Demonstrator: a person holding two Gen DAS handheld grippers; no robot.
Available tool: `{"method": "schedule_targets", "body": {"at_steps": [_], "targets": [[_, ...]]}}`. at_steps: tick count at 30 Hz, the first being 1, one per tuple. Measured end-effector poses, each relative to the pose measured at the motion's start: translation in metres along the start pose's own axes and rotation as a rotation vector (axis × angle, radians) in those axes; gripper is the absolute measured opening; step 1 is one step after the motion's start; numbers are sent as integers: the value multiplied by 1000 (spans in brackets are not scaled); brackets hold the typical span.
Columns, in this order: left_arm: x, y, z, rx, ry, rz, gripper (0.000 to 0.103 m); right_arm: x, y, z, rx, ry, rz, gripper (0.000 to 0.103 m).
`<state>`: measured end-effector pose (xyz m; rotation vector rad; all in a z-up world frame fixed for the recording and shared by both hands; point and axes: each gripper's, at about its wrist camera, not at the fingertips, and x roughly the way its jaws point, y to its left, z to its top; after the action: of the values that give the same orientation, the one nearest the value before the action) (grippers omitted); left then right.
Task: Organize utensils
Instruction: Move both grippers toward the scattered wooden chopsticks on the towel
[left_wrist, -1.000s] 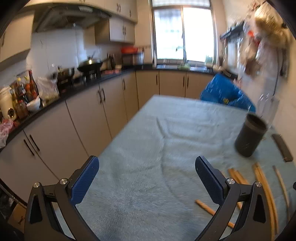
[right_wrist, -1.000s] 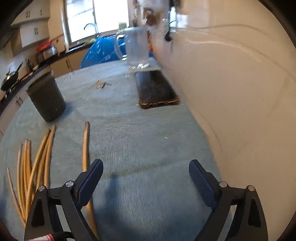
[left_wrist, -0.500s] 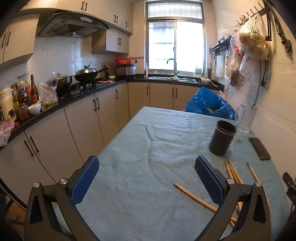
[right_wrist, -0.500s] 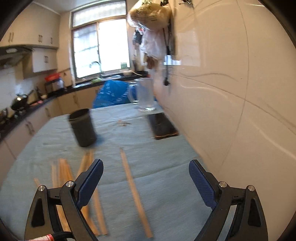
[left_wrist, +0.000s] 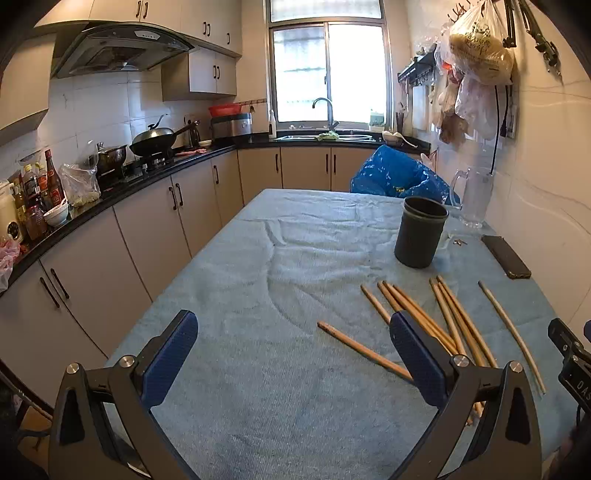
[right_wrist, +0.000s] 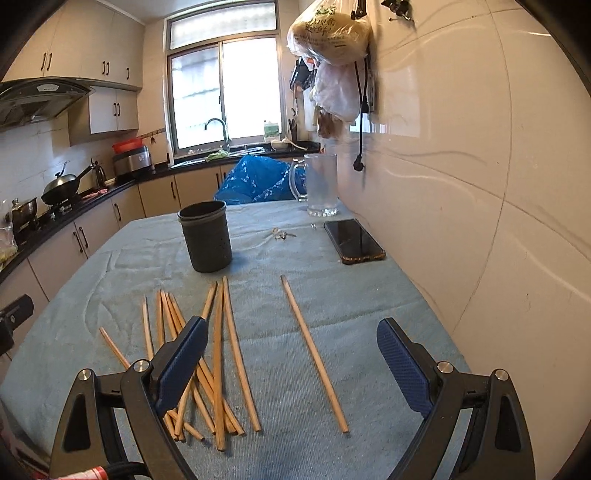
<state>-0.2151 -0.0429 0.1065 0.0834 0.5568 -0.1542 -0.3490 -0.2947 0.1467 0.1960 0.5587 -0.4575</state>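
Note:
Several wooden chopsticks (left_wrist: 417, 314) (right_wrist: 225, 343) lie loose on a table under a blue cloth (left_wrist: 280, 280). One chopstick (right_wrist: 314, 350) lies apart to the right of the pile. Behind them stands a dark cylindrical holder (left_wrist: 421, 230) (right_wrist: 205, 236), upright and empty as far as I can see. My left gripper (left_wrist: 291, 354) hovers open above the cloth, left of the pile. My right gripper (right_wrist: 291, 358) is open above the near ends of the chopsticks, with the single stick between its fingers' line of sight. Nothing is held.
A black phone (right_wrist: 354, 240) and small keys (right_wrist: 282, 233) lie near the tiled wall on the right. A glass mug (right_wrist: 321, 184) and a blue bag (right_wrist: 255, 179) stand at the far end. Kitchen counters (left_wrist: 110, 192) run along the left.
Both grippers have pulled back and levelled out, so the whole table, the holder and the chopstick pile come into view. Jaws stay open throughout.

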Motion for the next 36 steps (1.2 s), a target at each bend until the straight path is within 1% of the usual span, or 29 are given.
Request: {"method": "schedule_targets", "body": {"at_steps": [4, 8, 15, 21, 30, 36], "targets": [[5, 1, -2, -21, 16, -23, 103, 4, 2, -6, -13, 26, 5, 96], [11, -6, -5, -7, 45, -42, 103, 5, 4, -8, -17, 28, 1, 96], [20, -14, -11, 15, 95, -53, 103, 11, 4, -14, -7, 63, 3, 96], [27, -16, -11, 13, 131, -58, 103, 15, 0, -17, 11, 79, 5, 96], [30, -19, -12, 16, 155, -65, 103, 19, -3, -20, 15, 100, 9, 96], [31, -18, -13, 9, 163, -65, 103, 18, -3, -19, 13, 96, 16, 96]]}}
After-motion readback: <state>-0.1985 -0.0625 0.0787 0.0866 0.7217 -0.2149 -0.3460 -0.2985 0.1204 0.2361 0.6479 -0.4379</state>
